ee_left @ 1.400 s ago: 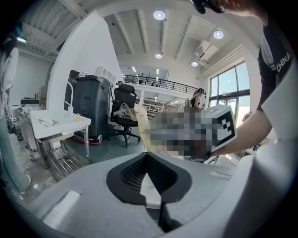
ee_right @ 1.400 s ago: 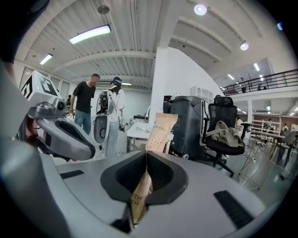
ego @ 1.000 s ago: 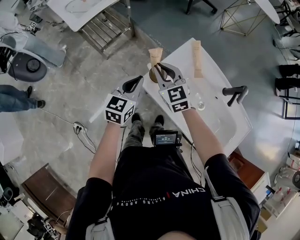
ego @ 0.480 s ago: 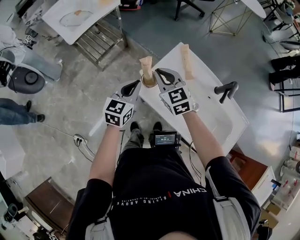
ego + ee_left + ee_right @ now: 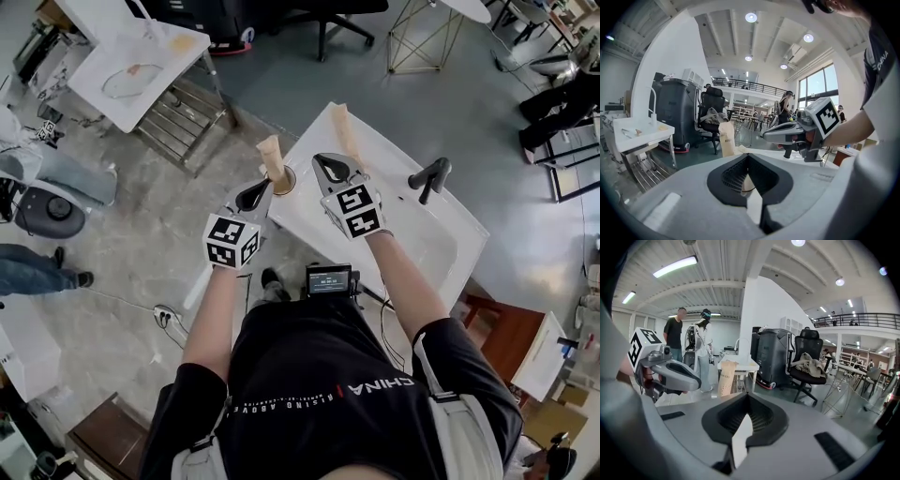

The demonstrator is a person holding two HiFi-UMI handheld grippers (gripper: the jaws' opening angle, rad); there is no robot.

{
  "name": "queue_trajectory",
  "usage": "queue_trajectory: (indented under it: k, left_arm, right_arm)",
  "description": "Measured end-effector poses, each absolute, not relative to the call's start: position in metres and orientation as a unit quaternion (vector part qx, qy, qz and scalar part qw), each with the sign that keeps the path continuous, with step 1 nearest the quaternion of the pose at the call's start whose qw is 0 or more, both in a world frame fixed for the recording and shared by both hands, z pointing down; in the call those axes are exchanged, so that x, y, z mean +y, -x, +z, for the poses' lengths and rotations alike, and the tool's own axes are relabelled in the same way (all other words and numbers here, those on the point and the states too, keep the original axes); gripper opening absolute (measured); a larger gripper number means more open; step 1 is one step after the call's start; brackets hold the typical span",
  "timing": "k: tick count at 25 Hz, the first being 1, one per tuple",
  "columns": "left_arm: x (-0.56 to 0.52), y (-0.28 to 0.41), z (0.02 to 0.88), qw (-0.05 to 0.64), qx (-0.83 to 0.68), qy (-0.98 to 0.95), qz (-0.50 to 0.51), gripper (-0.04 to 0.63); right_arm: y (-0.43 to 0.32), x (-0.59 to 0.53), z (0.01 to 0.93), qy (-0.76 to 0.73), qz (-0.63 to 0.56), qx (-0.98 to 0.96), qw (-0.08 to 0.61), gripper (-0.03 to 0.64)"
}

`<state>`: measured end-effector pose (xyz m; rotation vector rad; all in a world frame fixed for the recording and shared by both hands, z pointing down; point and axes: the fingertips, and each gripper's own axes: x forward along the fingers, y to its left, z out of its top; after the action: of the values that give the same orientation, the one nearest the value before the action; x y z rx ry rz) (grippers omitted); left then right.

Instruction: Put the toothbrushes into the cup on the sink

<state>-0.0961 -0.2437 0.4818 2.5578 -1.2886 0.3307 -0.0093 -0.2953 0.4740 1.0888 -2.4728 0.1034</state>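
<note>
A tan paper-wrapped toothbrush stands upright in the cup at the near-left corner of the white sink. A second wrapped toothbrush lies flat on the sink's far rim. My left gripper hovers just left of the cup, shut and empty. To the right of the cup, over the sink's rim, my right gripper is also shut with nothing in it. The left gripper view has the standing toothbrush ahead and the right gripper beside it. In the right gripper view the toothbrush stands beyond the left gripper.
A black faucet stands at the sink's far right. Another white sink on a metal rack is at the upper left. A power strip lies on the concrete floor. A brown cabinet sits right of the sink.
The right gripper has drawn away from the toothbrush in the cup, over to its right, and its jaws have closed. The left gripper stays near the cup. The head view has shifted.
</note>
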Motion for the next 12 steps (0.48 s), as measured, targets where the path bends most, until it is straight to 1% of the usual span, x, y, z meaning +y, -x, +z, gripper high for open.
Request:
queue_trajectory:
  k: [12]
  left_arm:
    - [-0.250, 0.074, 0.474, 0.127, -0.428, -0.887, 0.113, 0.009]
  right_arm:
    - [-0.033, -0.334, 0.490, -0.430, 0.058, -0.872, 0.228, 0.009]
